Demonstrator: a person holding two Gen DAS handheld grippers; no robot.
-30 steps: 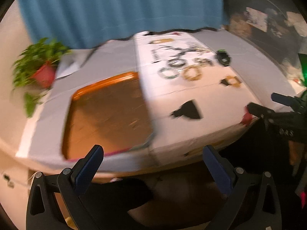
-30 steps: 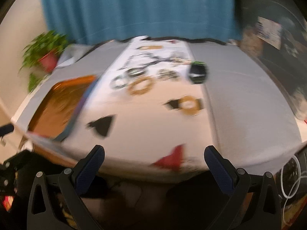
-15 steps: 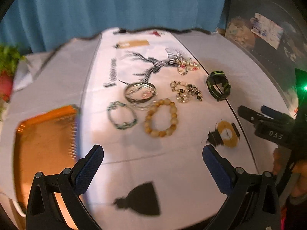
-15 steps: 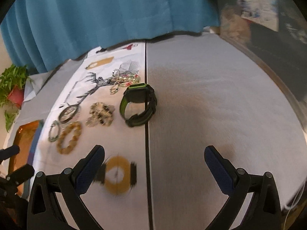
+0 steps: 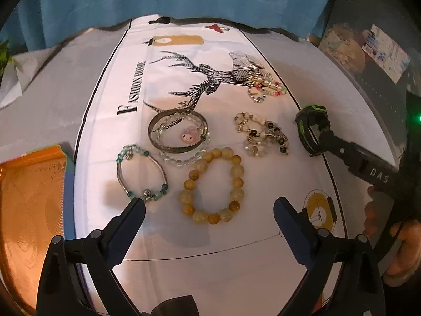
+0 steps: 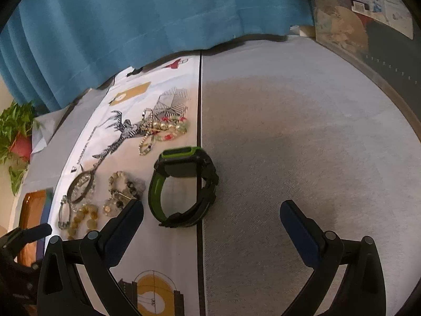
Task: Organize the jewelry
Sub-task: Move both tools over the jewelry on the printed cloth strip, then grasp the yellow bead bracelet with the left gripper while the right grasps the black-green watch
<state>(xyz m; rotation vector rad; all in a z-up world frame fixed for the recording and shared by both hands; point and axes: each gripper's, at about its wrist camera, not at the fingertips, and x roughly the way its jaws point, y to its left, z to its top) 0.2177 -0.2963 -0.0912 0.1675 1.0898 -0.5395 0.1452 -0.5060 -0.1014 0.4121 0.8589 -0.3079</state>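
Note:
Several pieces of jewelry lie on a white printed cloth (image 5: 236, 250). A yellow bead bracelet (image 5: 213, 185) lies just ahead of my open, empty left gripper (image 5: 209, 210). A green-and-silver bracelet (image 5: 140, 174) lies by its left finger. A metal bangle (image 5: 178, 131) rests over a clear bead bracelet. Beyond lie a charm bracelet (image 5: 263, 138) and pearl strands (image 5: 265, 88). A black-and-green watch (image 6: 183, 185) stands just ahead of my open, empty right gripper (image 6: 211, 212), nearer its left finger. The watch (image 5: 311, 130) and the right gripper also show in the left wrist view.
An orange tray (image 5: 29, 210) lies left of the cloth. Grey table covering (image 6: 302, 144) spreads to the right. A blue curtain (image 6: 144, 13) hangs behind the table. A potted plant (image 6: 15, 137) stands at the far left.
Both grippers have moved forward from the table's near edge over the cloth. The left now hangs over the bracelets, the right close to the watch. Both stayed open.

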